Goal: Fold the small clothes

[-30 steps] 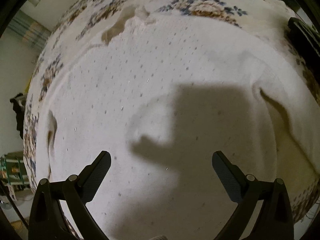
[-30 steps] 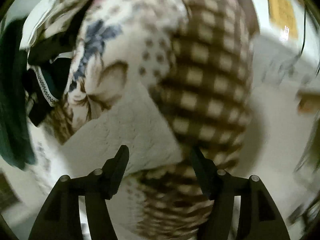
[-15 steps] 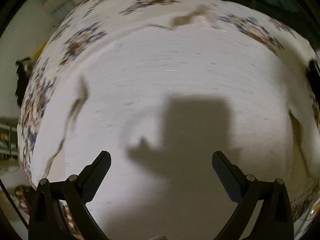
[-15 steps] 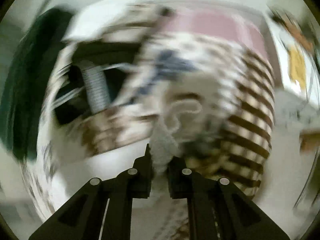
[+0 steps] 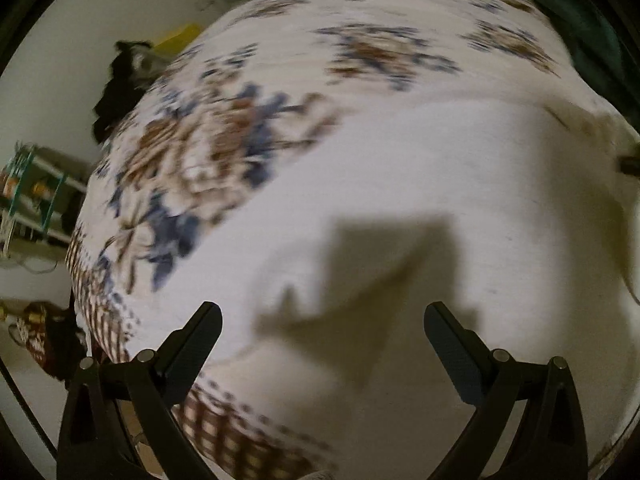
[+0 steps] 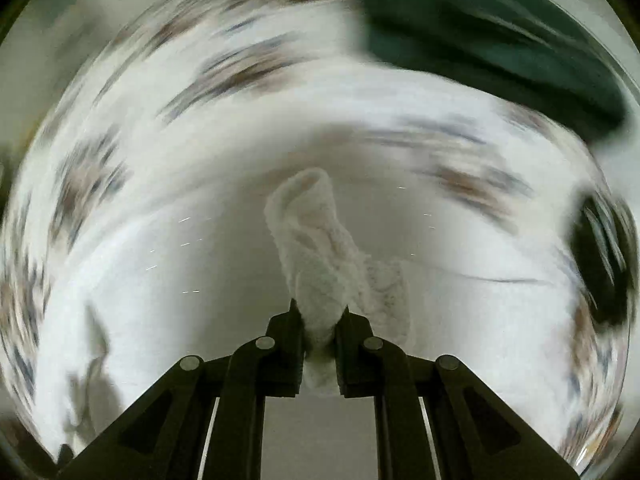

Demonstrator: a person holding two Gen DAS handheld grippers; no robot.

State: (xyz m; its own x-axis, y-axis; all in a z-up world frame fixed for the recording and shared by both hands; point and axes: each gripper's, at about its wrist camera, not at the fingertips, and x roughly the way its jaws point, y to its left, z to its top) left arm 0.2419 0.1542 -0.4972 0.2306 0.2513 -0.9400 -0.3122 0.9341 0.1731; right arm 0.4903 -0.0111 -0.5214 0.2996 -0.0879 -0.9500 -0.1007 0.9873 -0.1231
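Floral bedspread, cream with blue and brown motifs, covers a bed that fills both wrist views; heavy motion blur hides fine detail.

Left view, near to far: left gripper hangs with its jaws spread wide and nothing between them, above a white garment spread flat on the bed. Its shadow falls on the cloth just ahead of the fingers. The garment's near-left edge runs close to the bed's near-left corner, where a brown check border shows. Beyond it lie bare bedspread and a dark green cloth at the far-right edge.

Right view, near to far: right gripper is closed tight on a bunched fold of the white garment, which rises from the jaws as a narrow tube. The held tube's long axis runs straight away from the gripper, its rounded free end pointing toward the far edge of the bed, tilted slightly left. The rest of the cloth trails down to the bed below.

Risks, as judged: the pinch takes only a small bunch, so a fast swing may pull it free; with the left gripper idle, the lifted part may drag the flat part askew and crease the fold.
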